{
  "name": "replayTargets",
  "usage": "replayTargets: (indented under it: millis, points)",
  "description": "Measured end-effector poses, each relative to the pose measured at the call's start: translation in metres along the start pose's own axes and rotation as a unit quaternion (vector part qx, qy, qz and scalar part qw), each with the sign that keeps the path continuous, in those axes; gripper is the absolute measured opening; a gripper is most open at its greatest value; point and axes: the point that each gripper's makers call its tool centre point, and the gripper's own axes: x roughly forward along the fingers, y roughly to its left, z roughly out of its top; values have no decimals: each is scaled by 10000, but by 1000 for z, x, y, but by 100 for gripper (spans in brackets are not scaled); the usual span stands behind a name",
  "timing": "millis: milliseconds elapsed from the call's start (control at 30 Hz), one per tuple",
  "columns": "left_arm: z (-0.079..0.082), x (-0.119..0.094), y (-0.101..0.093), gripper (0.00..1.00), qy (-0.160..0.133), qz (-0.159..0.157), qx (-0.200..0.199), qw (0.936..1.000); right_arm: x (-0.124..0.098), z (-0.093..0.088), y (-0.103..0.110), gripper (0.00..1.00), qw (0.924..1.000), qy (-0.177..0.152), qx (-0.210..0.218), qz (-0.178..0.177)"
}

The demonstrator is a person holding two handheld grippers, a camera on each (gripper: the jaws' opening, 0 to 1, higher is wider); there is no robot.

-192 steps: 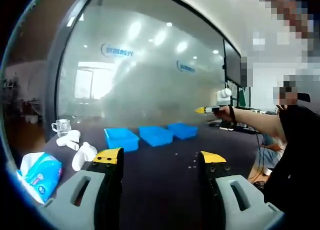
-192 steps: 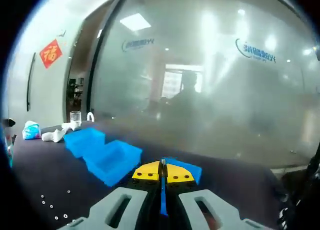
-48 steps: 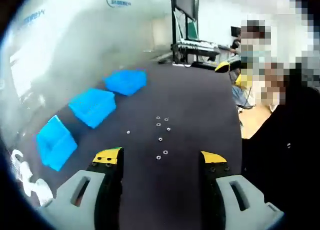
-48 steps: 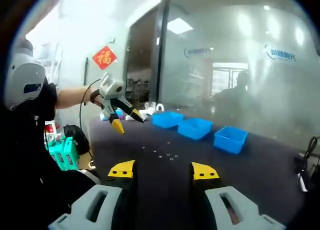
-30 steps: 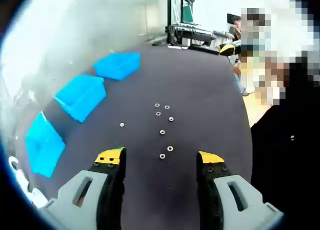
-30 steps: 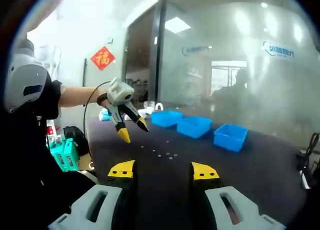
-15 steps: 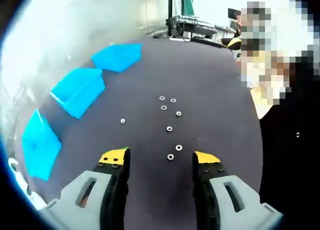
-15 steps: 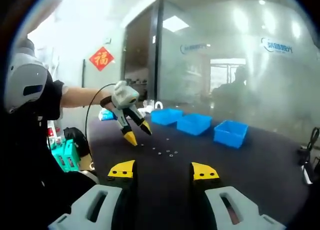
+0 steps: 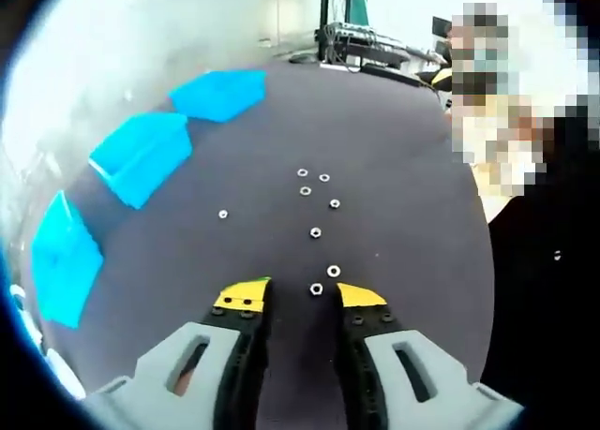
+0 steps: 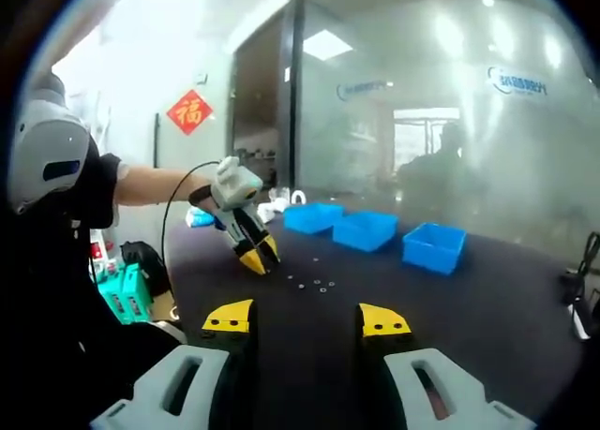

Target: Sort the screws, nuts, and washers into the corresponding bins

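Left tongs [image 9: 302,297] are down at the dark desk [image 9: 394,149], jaws narrowed to a small gap with nothing in them. The nearest nut [image 9: 316,289] sits right at the tips, just off the right-hand jaw, looks like a nut anyway, it's tiny. More loose bits trail toward upper centre. Three blue bins [image 9: 141,154] line the left edge. Right tongs [image 10: 306,319] hang well back, wide open and empty, frosted glass wall [image 10: 450,121] behind.

My feeds bright, ceiling lights [image 10: 330,44] glaring on frosted glass [image 10: 441,140], hazy washout, edges bent, slight blur.
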Motion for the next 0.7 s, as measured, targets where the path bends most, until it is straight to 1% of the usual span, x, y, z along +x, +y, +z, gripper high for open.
replayTargets:
  millis: [267,500,700]
  points:
    - [-1,3,-6,16,17,-75,11,10000,0,0,1,37,10000,-8,-6,-4]
    - [-3,3,-10,7,59,-143,36,9999,1,-1,3,37,10000,-20,-1,23]
    - [-5,2,-11,6,-2,-151,-83,9999,3,-1,5,37,10000,-19,-2,40]
